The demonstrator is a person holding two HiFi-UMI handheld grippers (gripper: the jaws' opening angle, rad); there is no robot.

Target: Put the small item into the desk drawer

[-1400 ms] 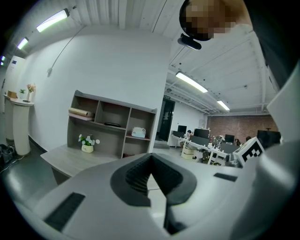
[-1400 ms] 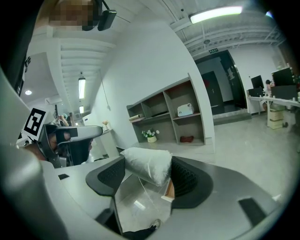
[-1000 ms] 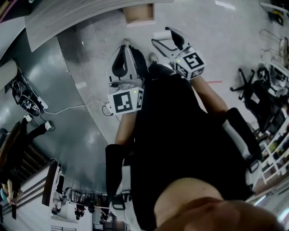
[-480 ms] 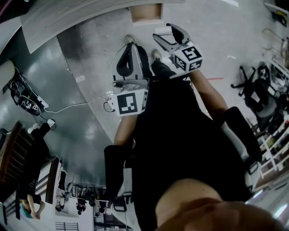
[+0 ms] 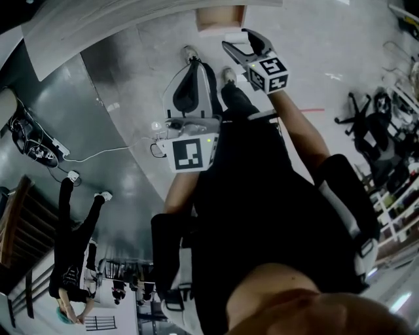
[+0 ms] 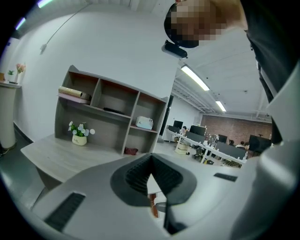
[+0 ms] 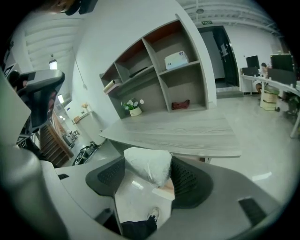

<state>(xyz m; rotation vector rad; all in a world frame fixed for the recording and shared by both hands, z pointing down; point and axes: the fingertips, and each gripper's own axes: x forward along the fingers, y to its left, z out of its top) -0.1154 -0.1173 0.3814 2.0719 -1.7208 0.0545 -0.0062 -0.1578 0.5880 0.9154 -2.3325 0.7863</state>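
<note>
In the right gripper view a small white crumpled packet [image 7: 146,164] sits pinched between the dark pads of my right gripper [image 7: 150,174], which is shut on it. The head view has that gripper [image 5: 241,46] held out near the edge of the pale wooden desk [image 5: 105,23], with the packet [image 5: 234,36] at its tip. A tan wooden piece [image 5: 219,17] shows below the desk edge; I cannot tell if it is the drawer. My left gripper [image 5: 190,69] hangs lower, over the person's legs. Its jaws [image 6: 151,164] meet, holding nothing.
A shelf unit [image 7: 157,75] stands on the desk [image 7: 187,133] with a small potted plant [image 7: 133,107], a white box [image 7: 177,60] and a red item [image 7: 180,104]. Office chairs [image 5: 366,124] stand at the right. Cables [image 5: 39,154] lie on the floor at the left, near a person [image 5: 72,262].
My right gripper has moved with the packet farther out toward the desk edge. The left gripper has shifted slightly lower and right. The person at the left has walked into fuller view.
</note>
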